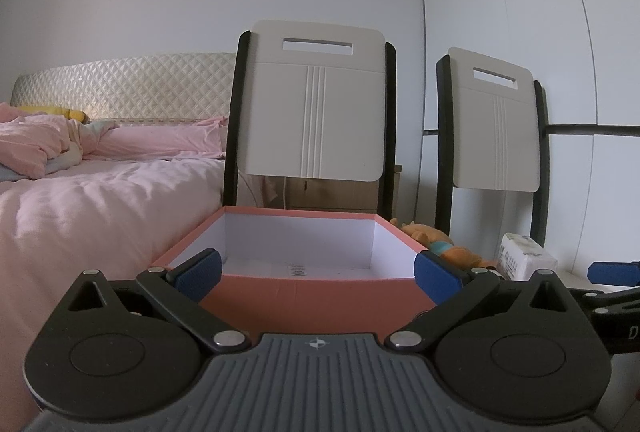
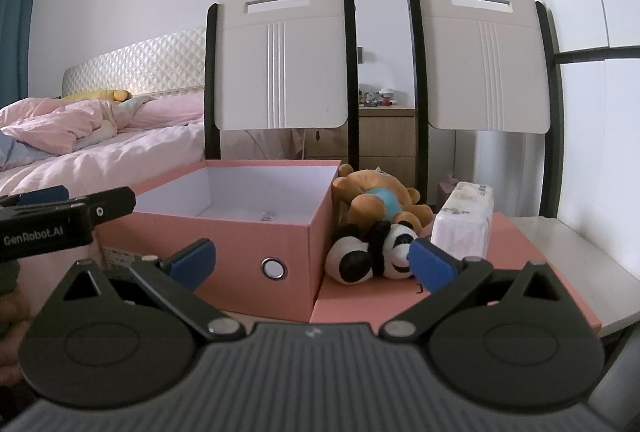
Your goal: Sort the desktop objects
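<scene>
On the left, the left gripper point(image 1: 318, 278) hovers low in front of the open pink box point(image 1: 316, 296), its blue-padded fingers spread wide with nothing between them; it shows again at the left edge of the right wrist view, level with the box rim. The box holds nothing but a small label on its white floor. To the right, the right gripper point(image 2: 312, 258) is also spread wide and empty, aimed at the gap between the box corner and the toys. Just beside the box's right wall, on what looks like the pink lid point(image 2: 528, 264), lie one panda plush point(image 2: 368, 252) in front, one orange bear plush point(image 2: 380, 194) touching it behind, and one wrapped tissue pack point(image 2: 464, 222) standing just beside them on the right: three loose items and one box. The step in hand looks like a first pick, probably the panda, since it lies nearest the right fingers. To do it well, I would centre the pads across the panda's body rather than a limb, close firmly because plush compresses, and lift clear of the bear before crossing the box wall.
</scene>
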Tool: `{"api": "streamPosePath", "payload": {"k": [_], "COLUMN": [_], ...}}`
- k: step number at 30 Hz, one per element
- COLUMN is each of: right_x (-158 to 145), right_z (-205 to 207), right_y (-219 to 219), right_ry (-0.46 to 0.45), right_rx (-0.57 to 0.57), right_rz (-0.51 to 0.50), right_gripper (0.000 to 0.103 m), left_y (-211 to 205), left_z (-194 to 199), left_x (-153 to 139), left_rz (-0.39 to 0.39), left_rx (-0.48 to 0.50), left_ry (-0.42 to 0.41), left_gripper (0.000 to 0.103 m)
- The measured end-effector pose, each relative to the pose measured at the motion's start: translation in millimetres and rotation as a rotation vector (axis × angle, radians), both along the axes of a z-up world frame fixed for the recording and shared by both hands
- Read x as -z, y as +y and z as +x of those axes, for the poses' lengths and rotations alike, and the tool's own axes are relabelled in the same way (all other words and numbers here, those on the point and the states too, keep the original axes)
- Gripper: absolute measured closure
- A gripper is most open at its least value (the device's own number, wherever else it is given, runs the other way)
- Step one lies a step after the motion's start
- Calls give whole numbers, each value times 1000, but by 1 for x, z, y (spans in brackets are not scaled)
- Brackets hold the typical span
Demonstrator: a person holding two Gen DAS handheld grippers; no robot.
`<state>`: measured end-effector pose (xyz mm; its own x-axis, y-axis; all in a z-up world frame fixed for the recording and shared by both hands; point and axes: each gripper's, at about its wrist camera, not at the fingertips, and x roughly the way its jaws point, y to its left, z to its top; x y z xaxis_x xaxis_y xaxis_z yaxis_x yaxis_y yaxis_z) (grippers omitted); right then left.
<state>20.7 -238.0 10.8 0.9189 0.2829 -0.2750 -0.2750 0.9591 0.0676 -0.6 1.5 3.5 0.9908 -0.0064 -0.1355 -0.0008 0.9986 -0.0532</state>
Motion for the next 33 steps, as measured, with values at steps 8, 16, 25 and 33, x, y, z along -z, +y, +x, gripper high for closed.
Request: {"api": "streamPosePath", "payload": {"k": [8, 16, 25, 33], "right_x": [0, -1, -3, -4], "right_z": [-1, -6, -13, -16], "right_y": [-4, -5, -10, -15], "right_ry": [-3, -3, 13, 9], "right_rx": [0, 15, 21, 10], "right_rz": [5, 3, 4, 23], "right_gripper": [0, 0, 0, 0], "left_y": [2, 2, 0, -2], "left_z": [0, 1, -1, 0], "left_x": [0, 1, 2, 4], "left_rz": [5, 14, 22, 23], "left_rx": [2, 1, 0, -9], "left_ry": [0, -1, -4, -6], "left_gripper": [0, 0, 0, 0]}}
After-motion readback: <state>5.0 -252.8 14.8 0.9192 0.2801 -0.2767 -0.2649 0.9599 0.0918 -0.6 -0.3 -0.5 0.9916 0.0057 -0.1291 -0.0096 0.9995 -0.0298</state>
